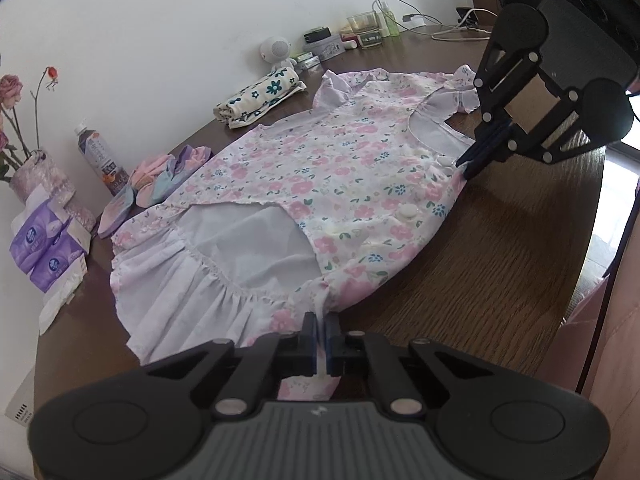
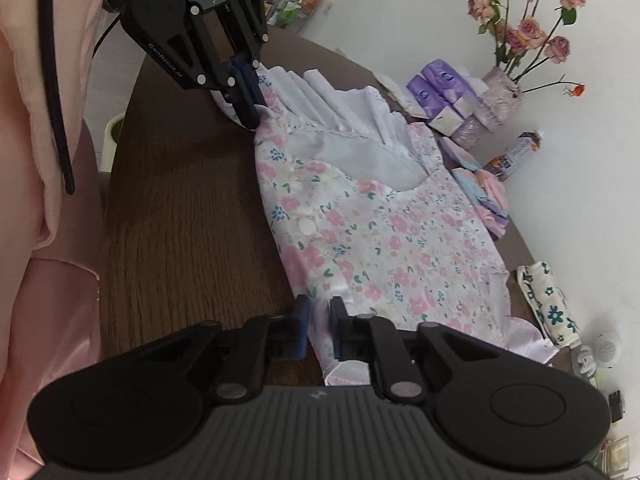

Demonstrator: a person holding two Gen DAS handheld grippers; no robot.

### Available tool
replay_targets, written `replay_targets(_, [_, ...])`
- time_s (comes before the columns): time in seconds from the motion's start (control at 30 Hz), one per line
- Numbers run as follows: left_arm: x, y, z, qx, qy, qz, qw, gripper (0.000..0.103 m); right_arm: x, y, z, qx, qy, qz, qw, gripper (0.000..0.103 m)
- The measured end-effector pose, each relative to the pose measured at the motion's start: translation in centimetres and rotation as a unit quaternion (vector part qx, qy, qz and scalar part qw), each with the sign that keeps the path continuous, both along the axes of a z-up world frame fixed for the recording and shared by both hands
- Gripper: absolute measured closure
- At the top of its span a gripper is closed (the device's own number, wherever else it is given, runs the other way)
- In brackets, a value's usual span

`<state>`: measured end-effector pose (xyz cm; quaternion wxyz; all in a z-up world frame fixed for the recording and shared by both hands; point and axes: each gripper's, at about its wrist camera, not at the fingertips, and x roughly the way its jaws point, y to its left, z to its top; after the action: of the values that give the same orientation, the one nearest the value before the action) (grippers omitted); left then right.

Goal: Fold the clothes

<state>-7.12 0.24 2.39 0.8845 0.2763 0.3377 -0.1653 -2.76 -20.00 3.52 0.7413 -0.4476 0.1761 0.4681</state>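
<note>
My left gripper pinches the ruffled edge of the floral garment, fingers pressed on a fold of cloth. My right gripper sits at the opposite end, near the neckline; in its own view its fingers stand slightly apart with fabric between them, while from the left wrist they look pressed together on the edge. The garment lies spread flat on the dark wood worktop between both sets of fingers. Beyond it by the wall: a pink vase holding dried roses, a drink bottle, purple tissue packs, a folded flower-print cloth and pastel socks. A clear jar stands far off, contents unclear.
</note>
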Motion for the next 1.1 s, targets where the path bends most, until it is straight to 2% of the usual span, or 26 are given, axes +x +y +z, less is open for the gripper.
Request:
replay_targets(0.2, [-1.2, 0.4, 2.3, 0.018, 0.001, -0.038, 0.9991, 0.103, -0.1, -0.8, 2.3, 0.027, 0.039, 0.008, 0.999, 0.103])
replay_targets(0.37, [-1.3, 1.2, 2.3, 0.025, 0.016, -0.03, 0.9991, 0.103, -0.2, -1.6, 3.9, 0.05, 0.068, 0.005, 0.996, 0.103])
replay_targets(0.47, [-1.8, 0.8, 2.3, 0.01, 0.021, -0.043, 0.9988, 0.103, -0.2, -1.3, 3.7, 0.044, 0.087, 0.012, 0.995, 0.103])
replay_targets(0.53, [-1.7, 1.0, 1.8, 0.003, 0.023, -0.033, 0.9992, 0.102, -0.4, -1.2, 3.7, 0.048, 0.1, 0.019, 0.994, 0.103])
replay_targets(0.63, [-1.6, 1.2, 1.2, -0.012, 0.024, -0.02, 0.9994, 0.095, -0.2, -0.9, 3.3, 0.043, 0.1, 0.014, 0.994, 0.103])
replay_targets(0.8, [-2.0, 1.1, 0.6, -0.014, 0.013, 0.002, 0.9998, 0.071, 0.3, -0.6, 2.6, 0.047, 0.1, -0.001, 0.994, 0.103])
replay_targets(0.93, [-2.1, 1.1, -0.1, -0.001, 0.001, 0.019, 0.9998, 0.071, 0.4, -0.9, 2.9, 0.077, 0.093, -0.018, 0.993, 0.103])
replay_targets(0.97, [-2.0, 1.1, -0.2, 0.001, -0.002, 0.02, 0.9998, 0.074, 0.5, -1.1, 3.1, 0.086, 0.092, -0.022, 0.992, 0.103])
replay_targets(1.0, [-1.9, 1.1, -0.3, 0.003, -0.005, 0.021, 0.9998, 0.097, 0.6, -1.1, 3.2, 0.091, 0.092, -0.024, 0.991, 0.103])
replay_targets(1.03, [-1.8, 1.2, -0.1, 0.002, -0.006, 0.021, 0.9998, 0.102, 0.6, -1.2, 3.2, 0.093, 0.092, -0.026, 0.991, 0.103])
replay_targets(1.1, [-1.8, 1.3, 0.8, 0.009, -0.018, 0.016, 0.9997, 0.103, 0.6, -1.2, 3.2, 0.094, 0.089, -0.028, 0.991, 0.103])
